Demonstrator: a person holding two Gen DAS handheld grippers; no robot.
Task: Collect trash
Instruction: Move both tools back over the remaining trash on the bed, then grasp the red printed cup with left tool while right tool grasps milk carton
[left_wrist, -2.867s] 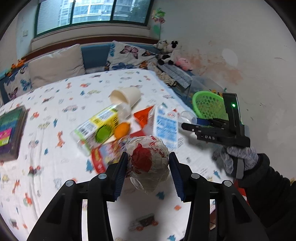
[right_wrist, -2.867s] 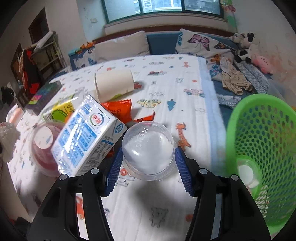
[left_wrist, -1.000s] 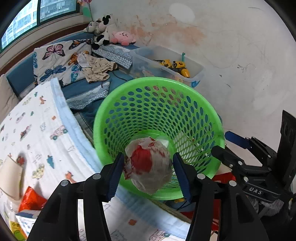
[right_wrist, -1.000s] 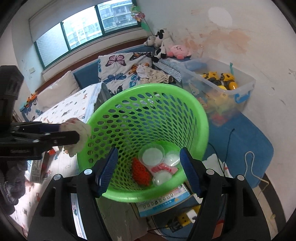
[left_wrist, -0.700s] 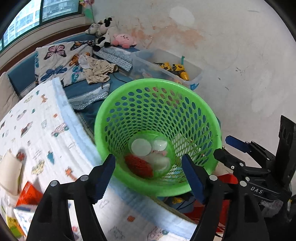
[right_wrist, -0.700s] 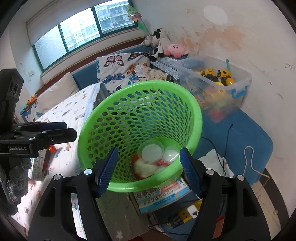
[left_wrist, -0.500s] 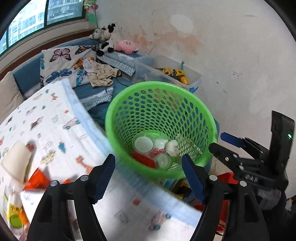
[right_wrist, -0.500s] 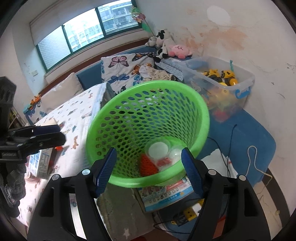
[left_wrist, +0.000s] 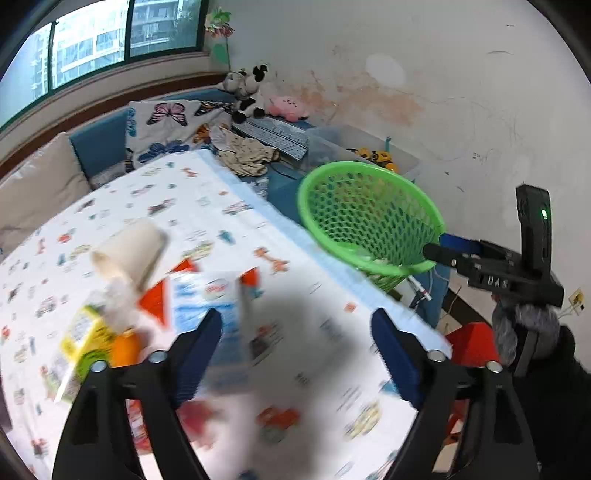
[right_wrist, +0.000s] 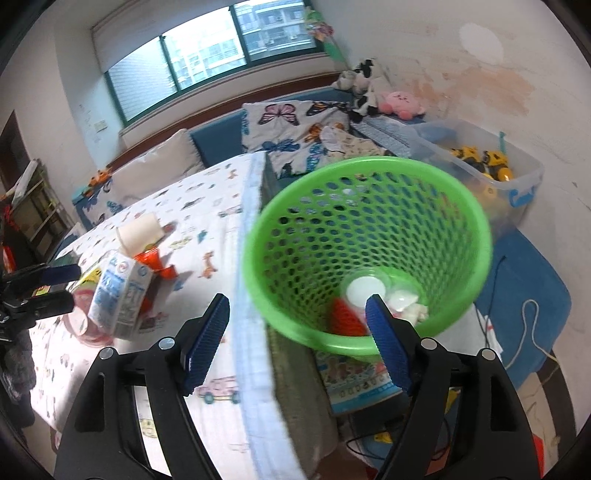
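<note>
Left wrist view: the left gripper (left_wrist: 296, 345), empty, is being opened over the blue-and-white carton (left_wrist: 207, 295); the right gripper (right_wrist: 297, 332), empty, is being opened above the green basket (right_wrist: 458, 206). Blur suggests haste, so the carton risks being knocked aside.

Empty right tongs (right_wrist: 297, 334) opening above green basket (right_wrist: 458, 206) — trash inside.

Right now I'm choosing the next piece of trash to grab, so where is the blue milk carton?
The blue milk carton lies on the printed tablecloth, left in the right wrist view, beside the paper cup and orange wrapper.
</note>
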